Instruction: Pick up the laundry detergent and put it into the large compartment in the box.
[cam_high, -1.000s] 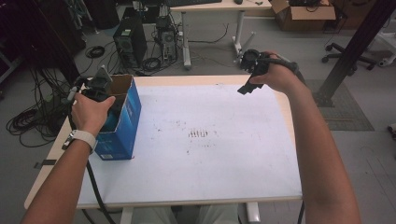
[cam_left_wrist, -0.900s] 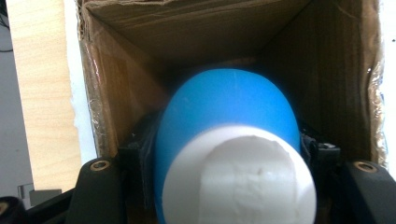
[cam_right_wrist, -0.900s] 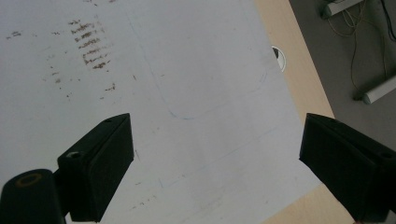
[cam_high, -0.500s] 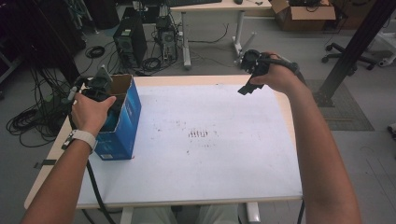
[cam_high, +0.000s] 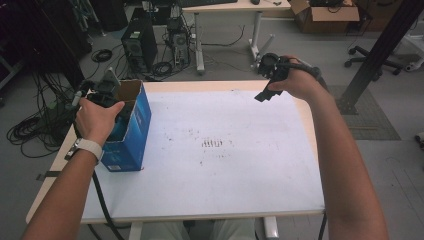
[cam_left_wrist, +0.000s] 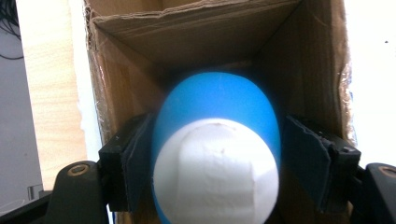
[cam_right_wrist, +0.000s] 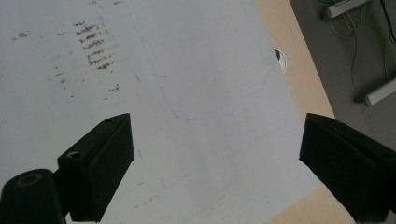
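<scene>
**Left gripper opening over the blue box, right gripper waiting wide**

The person is standing at the near edge of the table (cam_high: 280, 200), and the left gripper (cam_high: 102, 92) is poking down into the open top of the blue cardboard box (cam_high: 131, 137) at about nine o'clock on the tabletop. In the left gripper view, a blue and white rounded object (cam_left_wrist: 217, 149) is sitting between the two black jaws, deep inside the box's brown walls. The jaws have just been opening: the right pad is standing clear of the object with a gap showing, while the left pad is lying right against its side, so I cannot tell whether that one is touching. The box walls are crowding close on both sides, leaving little room there.

The box is standing near the table's left edge, with a strip of bare wood beside it.

The right gripper (cam_high: 270, 80) is hovering over the far right corner, around one o'clock, with its jaws spread wide and nothing between them. Beneath it, the white sheet is ending and the wooden edge is running past. The middle of the table is lying open between the hands.
</scene>
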